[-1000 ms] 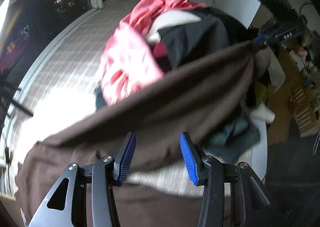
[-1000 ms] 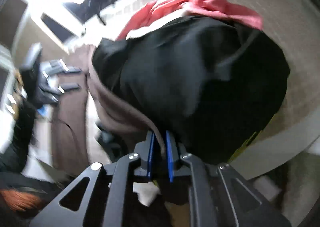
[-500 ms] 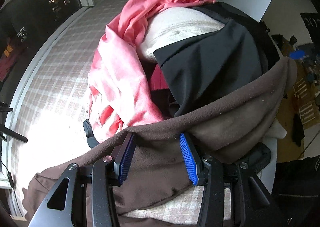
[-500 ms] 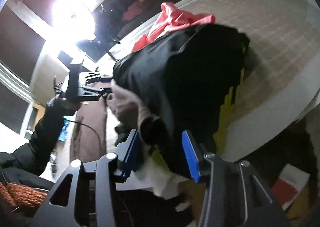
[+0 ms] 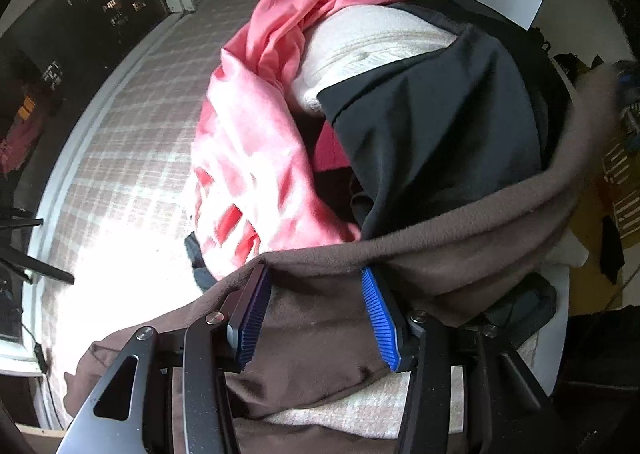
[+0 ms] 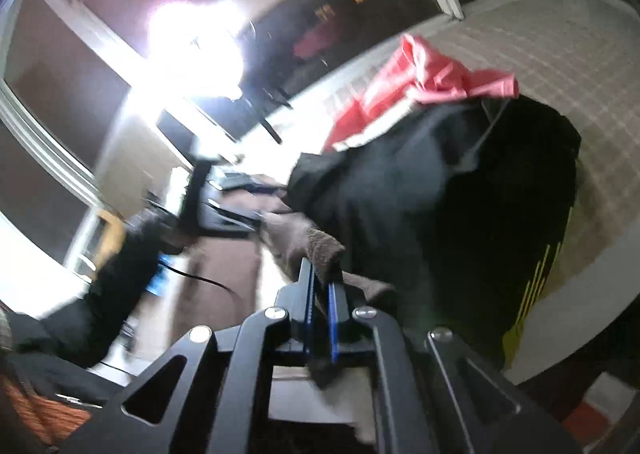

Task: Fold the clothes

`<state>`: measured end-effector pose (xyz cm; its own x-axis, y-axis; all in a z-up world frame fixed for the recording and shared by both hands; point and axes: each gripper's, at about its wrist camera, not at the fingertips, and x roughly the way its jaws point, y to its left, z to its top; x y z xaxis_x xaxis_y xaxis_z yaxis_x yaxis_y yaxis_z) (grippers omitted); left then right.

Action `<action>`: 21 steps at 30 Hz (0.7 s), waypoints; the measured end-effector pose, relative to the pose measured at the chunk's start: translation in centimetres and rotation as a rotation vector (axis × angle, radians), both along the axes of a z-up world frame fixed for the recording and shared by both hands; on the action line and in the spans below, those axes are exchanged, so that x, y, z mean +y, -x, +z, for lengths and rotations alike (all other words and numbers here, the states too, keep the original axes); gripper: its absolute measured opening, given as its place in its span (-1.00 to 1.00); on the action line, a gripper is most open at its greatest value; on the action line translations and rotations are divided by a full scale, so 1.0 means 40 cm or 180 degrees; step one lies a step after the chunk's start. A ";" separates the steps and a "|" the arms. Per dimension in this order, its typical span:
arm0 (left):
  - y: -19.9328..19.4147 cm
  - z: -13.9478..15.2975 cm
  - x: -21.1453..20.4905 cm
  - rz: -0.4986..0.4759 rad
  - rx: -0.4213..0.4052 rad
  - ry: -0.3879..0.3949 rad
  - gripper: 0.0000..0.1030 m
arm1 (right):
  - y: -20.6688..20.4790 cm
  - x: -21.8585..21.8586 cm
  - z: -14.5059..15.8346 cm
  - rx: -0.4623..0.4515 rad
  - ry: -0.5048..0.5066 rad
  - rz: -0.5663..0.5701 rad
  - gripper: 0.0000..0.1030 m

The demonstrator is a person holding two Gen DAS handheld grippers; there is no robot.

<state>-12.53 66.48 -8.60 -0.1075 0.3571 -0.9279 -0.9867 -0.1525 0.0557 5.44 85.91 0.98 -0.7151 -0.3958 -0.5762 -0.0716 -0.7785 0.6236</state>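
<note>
A brown fleece garment drapes across the near side of a clothes pile. My left gripper points down at it, open, with the fabric's edge lying across its fingertips and no pad pressing on it. In the right wrist view my right gripper has its jaws closing tight on one bunched end of the brown garment. The left gripper shows there blurred, at the garment's far end, held by a black-sleeved arm. The right gripper is a blur at the left view's right edge.
The pile holds a pink garment, a cream knit and a black garment. It sits on a table with a checked cloth. The table's curved edge runs close by. Dark windows stand behind, and a lamp glares.
The brown garment, stretched taut before, now sags onto the pile. My right gripper opened, then shut again on the garment's end and rose. My left gripper came down closer to the fabric.
</note>
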 end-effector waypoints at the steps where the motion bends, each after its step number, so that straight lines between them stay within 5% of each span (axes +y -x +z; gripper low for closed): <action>1: 0.002 0.004 -0.005 0.0032 -0.0003 -0.0020 -0.14 | -0.015 -0.005 0.021 0.0095 0.0126 0.0017 -0.89; 3: 0.007 0.012 -0.015 0.0096 -0.0009 -0.0061 -0.14 | -0.016 -0.008 0.041 0.0193 0.0290 0.0023 -0.89; 11: 0.022 -0.013 -0.004 0.0309 0.0071 -0.0012 -0.14 | 0.077 0.069 -0.110 -0.0571 0.0327 -0.0419 -0.87; 15: -0.030 0.018 -0.033 0.0289 0.0089 -0.0112 -0.14 | 0.071 0.065 -0.126 -0.0567 0.0417 -0.0339 -0.83; 21: -0.198 0.058 -0.018 -0.0093 -0.0127 -0.0372 -0.08 | 0.075 0.032 -0.139 -0.0743 0.0055 0.0192 -0.79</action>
<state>-4.62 65.78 -6.30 -0.0593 0.4654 -0.8831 -0.9919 -0.1269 -0.0003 2.45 87.20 -4.58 -0.5381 -0.4450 -0.7158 -0.1690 -0.7750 0.6089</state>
